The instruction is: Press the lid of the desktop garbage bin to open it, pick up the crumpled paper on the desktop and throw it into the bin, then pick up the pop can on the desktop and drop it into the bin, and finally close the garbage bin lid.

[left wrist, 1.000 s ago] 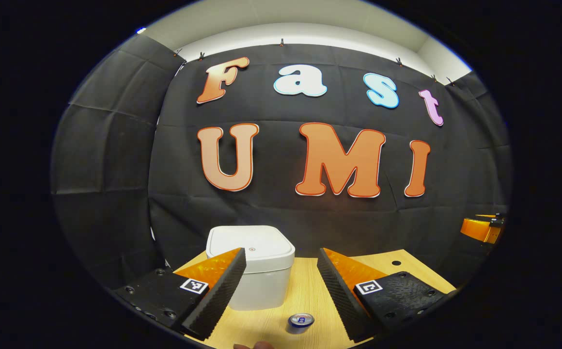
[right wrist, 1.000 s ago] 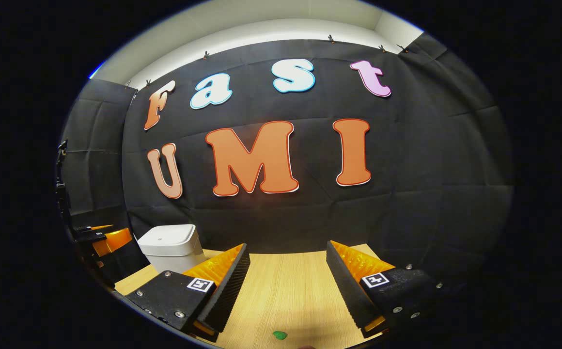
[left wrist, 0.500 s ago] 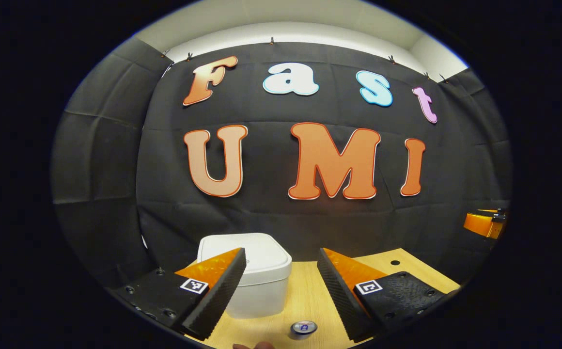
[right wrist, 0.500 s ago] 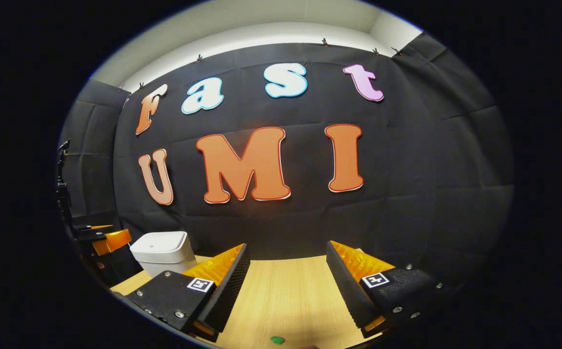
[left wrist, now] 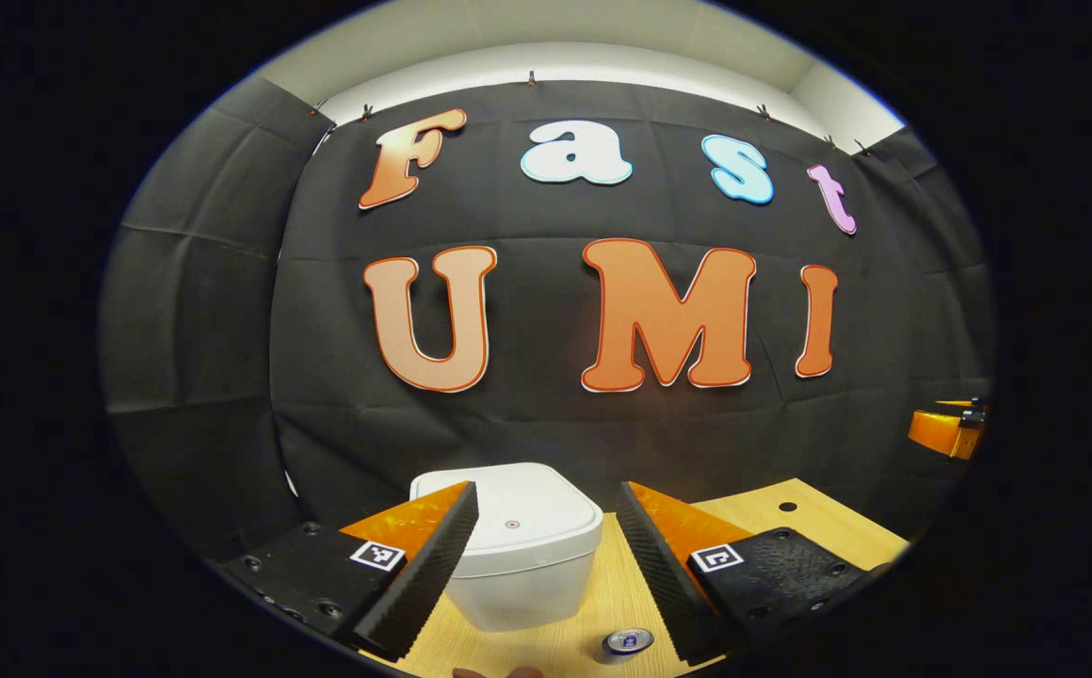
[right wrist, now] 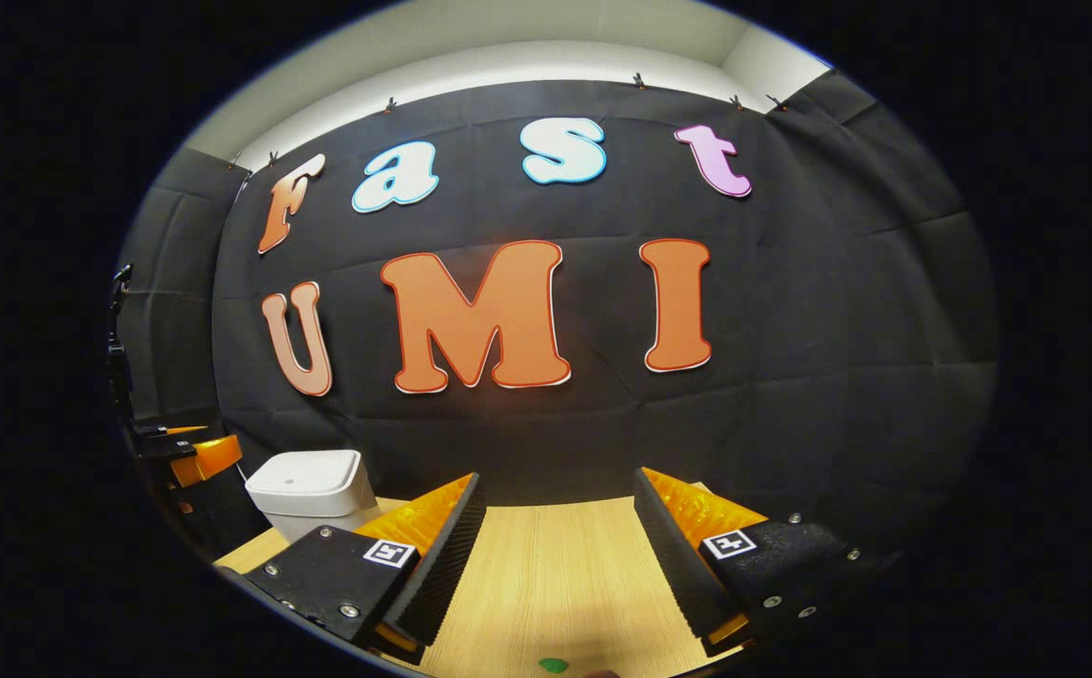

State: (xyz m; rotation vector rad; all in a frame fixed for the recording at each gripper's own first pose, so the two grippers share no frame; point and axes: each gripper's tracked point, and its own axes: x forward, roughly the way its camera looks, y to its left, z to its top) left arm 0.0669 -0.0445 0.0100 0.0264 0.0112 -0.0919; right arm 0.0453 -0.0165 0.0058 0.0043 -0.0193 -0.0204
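Left tool (left wrist: 546, 541): fingers apart, empty, facing closed bin (left wrist: 522, 546). Step: lid press. Next, you lower onto its lid (left wrist: 518, 518).

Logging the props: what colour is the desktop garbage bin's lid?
White, like the bin body; the lid shows best in the left gripper view.

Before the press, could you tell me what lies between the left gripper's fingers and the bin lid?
Nothing: in the left gripper view, the open left gripper faces the bin lid unobstructed.
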